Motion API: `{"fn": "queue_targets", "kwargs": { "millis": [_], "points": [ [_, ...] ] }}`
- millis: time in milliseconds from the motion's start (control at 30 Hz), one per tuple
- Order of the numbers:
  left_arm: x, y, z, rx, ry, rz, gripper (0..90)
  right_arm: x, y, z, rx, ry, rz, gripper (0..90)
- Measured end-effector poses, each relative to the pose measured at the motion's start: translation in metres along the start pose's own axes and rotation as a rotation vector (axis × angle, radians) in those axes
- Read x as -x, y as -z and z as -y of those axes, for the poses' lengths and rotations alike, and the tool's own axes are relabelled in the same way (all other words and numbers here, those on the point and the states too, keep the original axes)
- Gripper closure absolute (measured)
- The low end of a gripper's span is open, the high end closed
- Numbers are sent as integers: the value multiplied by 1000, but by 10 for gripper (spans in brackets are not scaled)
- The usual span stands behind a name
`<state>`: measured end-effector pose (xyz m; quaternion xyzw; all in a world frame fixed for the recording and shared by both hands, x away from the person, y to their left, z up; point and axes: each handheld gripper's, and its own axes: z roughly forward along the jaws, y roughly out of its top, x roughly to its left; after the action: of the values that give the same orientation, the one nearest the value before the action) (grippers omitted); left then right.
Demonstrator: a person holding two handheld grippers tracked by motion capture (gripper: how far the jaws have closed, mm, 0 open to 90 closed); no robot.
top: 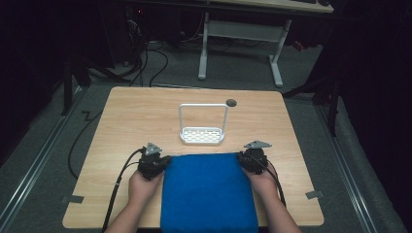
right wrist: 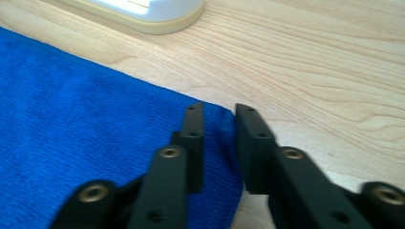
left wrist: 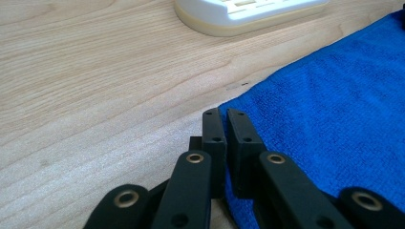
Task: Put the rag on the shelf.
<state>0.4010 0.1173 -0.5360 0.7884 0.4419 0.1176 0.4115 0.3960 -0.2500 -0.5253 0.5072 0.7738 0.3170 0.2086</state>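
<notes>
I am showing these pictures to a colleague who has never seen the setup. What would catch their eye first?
The bright blue towel stands out, spread on the near part of the wooden table and hanging over its near edge. The left gripper and right gripper sit at its two far corners, the left shut on the cloth. Behind it stands a small white rack with a tall loop handle.

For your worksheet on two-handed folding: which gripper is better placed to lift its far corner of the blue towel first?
Left, probably. The left gripper is already shut on its corner of the blue towel; the right gripper straddles its corner with a gap between the jaws.
</notes>
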Motion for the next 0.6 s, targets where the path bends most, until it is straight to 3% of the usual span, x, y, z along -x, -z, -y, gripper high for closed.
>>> {"fn": "queue_targets", "kwargs": {
  "millis": [67, 233, 600],
  "points": [
    [0, 0, 0, 0, 0, -1, 870, -2, 0, 1, 3, 0, -7, 857],
    [-2, 1, 0, 7, 15, 2, 872, -5, 2, 7, 42, -13, -14, 876],
    [3, 21, 3, 161, -13, 10, 874, -9, 19, 12, 141, 7, -37, 881]
  ]
}}
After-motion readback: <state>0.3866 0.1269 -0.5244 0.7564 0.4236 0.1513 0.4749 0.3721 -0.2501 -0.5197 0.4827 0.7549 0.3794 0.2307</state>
